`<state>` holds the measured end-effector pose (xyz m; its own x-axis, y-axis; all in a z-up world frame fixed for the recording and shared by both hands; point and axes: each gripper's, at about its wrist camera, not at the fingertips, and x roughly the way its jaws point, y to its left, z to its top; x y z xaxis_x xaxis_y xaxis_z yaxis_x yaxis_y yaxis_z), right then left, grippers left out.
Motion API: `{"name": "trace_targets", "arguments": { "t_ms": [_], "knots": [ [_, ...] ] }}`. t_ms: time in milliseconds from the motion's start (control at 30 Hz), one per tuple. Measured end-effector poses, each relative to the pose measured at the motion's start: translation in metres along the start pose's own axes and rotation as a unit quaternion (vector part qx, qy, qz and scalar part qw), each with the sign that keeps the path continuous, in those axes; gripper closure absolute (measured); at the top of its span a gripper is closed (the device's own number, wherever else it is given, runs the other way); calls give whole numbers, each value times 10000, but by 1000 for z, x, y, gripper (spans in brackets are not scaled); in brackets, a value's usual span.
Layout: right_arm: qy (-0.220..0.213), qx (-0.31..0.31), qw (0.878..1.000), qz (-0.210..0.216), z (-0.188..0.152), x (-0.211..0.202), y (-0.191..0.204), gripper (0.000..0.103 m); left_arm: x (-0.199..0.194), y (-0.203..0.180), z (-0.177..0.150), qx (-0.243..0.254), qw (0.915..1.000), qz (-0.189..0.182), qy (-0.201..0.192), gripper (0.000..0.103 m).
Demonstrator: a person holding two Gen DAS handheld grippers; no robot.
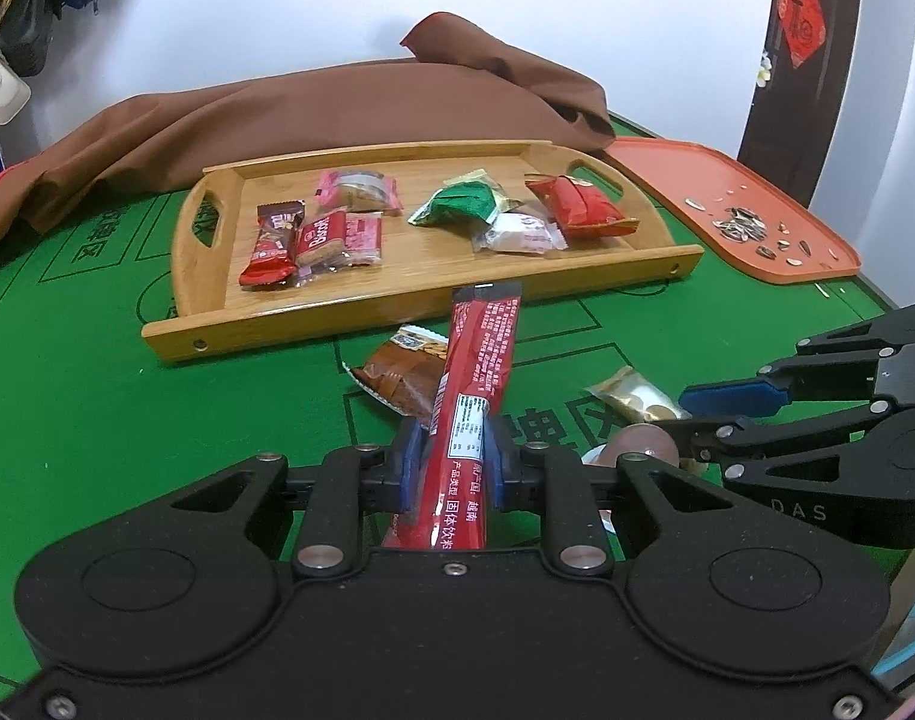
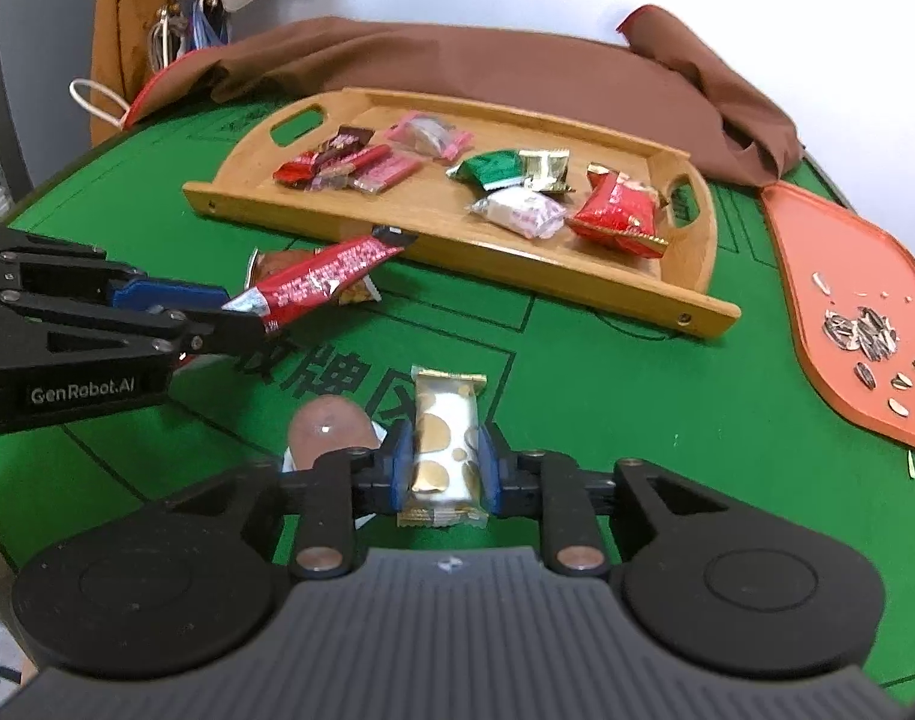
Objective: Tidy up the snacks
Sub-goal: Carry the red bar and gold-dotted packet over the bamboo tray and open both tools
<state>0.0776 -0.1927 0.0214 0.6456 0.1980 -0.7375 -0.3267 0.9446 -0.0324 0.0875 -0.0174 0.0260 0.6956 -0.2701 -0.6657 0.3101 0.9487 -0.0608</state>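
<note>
snacks: a long red stick sachet (image 1: pixel 478 384) clamped in the left hand-held gripper (image 1: pixel 454 465), right hand-held gripper (image 2: pixel 444 468) flanking a gold-spotted white packet (image 2: pixel 445 438).

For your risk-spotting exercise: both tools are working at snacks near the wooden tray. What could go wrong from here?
1. The left tool pinches the long red sachet near its lower end; it could swing or slip.
2. The right tool straddles the gold-spotted packet beside a brown snack, which it might nudge.

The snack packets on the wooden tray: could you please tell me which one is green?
The green packet right of the tray's middle, beside the white packet and the red pouch; the others are red, pink, white or gold.
</note>
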Motion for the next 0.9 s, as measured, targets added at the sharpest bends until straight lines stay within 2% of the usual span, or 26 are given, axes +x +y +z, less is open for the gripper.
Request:
{"name": "trace_targets", "arguments": {
  "t_ms": [67,167,267,400,500,567,633,733,900],
  "knots": [
    [160,13,9999,-12,1,4,-1,49,1,2,0,-34,10000,-19,19,83],
    [258,-11,9995,-189,3,6,-3,29,2,3,-1,-92,9999,-56,54,83],
    [357,-119,9988,-326,4,7,-3,21,3,5,-2,-121,9999,-63,80,83],
    [445,-131,9986,-244,3,6,-6,19,3,7,-2,-140,9998,-75,80,83],
    [478,51,9988,-93,1,6,-9,23,3,6,-2,-143,9998,-82,89,83],
    [475,157,9987,39,0,5,-10,29,3,6,-2,-141,9998,-80,90,83],
    [457,185,9987,107,-1,3,-8,40,3,7,-2,-142,9998,-80,91,83],
    [407,97,9990,174,-1,0,0,63,2,7,-3,-162,9998,-70,82,83],
    [397,23,9991,151,0,-2,8,71,-3,8,-3,-189,9998,-62,26,83]
  ]
}}
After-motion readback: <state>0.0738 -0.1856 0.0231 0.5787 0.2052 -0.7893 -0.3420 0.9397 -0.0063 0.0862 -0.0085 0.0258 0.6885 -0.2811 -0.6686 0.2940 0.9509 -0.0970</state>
